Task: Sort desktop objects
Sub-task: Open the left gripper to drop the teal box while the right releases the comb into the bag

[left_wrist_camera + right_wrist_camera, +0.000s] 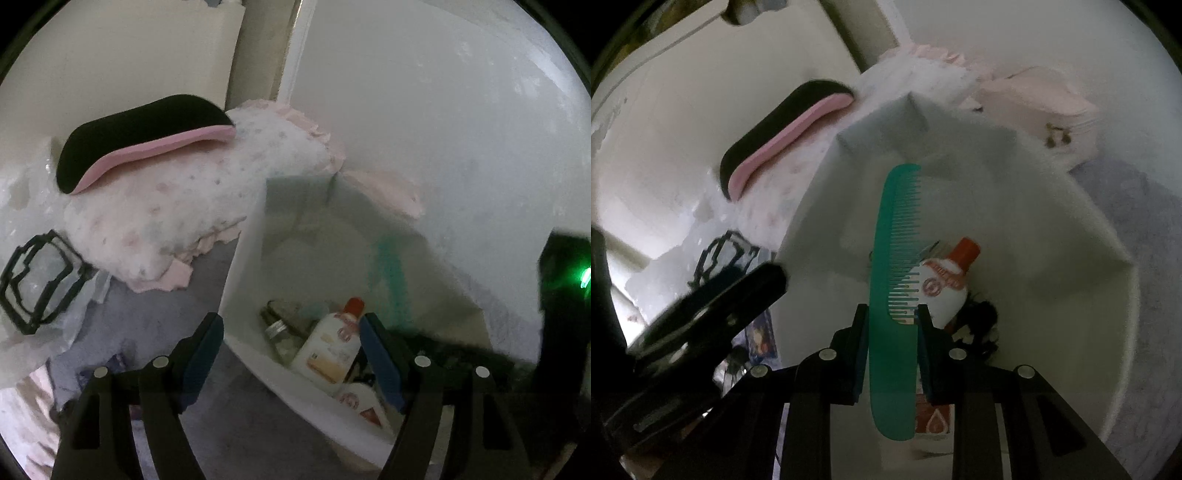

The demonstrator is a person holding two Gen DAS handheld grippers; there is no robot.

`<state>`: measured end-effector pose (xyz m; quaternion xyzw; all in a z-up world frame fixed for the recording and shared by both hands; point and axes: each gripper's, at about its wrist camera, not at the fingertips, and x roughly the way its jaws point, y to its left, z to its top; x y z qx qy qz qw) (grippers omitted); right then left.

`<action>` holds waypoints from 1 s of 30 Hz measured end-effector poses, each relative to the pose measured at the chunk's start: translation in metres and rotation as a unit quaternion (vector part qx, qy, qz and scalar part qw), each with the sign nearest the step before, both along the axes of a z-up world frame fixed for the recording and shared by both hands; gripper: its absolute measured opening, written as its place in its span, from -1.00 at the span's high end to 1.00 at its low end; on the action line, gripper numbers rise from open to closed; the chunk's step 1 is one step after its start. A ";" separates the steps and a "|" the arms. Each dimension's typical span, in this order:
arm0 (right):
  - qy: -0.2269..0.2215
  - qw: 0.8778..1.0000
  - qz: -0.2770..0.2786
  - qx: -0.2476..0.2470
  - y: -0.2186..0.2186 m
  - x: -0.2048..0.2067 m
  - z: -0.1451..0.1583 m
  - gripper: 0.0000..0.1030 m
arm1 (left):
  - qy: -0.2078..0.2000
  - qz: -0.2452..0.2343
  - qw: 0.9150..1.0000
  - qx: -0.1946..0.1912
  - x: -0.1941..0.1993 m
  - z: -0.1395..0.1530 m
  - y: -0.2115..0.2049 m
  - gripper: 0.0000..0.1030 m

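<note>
My right gripper (892,314) is shut on a green comb (892,258) and holds it over the white box (1082,221). The comb shows as a green blur in the left wrist view (389,266). In the box lie a white bottle with a red cap (947,284), also in the left wrist view (330,347), a small glass jar (277,328) and a second white bottle (360,404). My left gripper (291,336) is open and empty over the box's near left rim (236,280). It shows black at the left of the right wrist view (713,306).
A black and pink insole-like pad (144,140) rests on a white spotted cushion (170,206) behind the box. A black-framed clear case (37,280) lies at the left. Grey fabric (147,325) covers the surface. A pink pouch (1045,99) sits at the back right.
</note>
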<state>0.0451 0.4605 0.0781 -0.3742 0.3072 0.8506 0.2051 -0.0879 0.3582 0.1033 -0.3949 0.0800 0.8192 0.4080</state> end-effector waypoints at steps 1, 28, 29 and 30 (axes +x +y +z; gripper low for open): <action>0.006 1.000 -0.005 0.002 0.001 0.001 0.003 0.52 | 0.010 0.003 1.000 -0.011 0.002 0.000 -0.002 -0.44; 0.018 0.993 -0.006 0.115 -0.080 -0.008 0.051 -0.62 | -0.035 0.060 0.997 0.034 0.014 0.004 -0.114 -0.45; 0.019 0.993 0.000 0.115 -0.083 -0.009 0.053 -0.62 | -0.032 0.065 0.997 0.035 0.016 0.005 -0.121 -0.45; 0.021 0.993 0.007 0.116 -0.088 -0.009 0.055 -0.62 | -0.032 0.070 0.996 0.035 0.017 0.005 -0.128 -0.45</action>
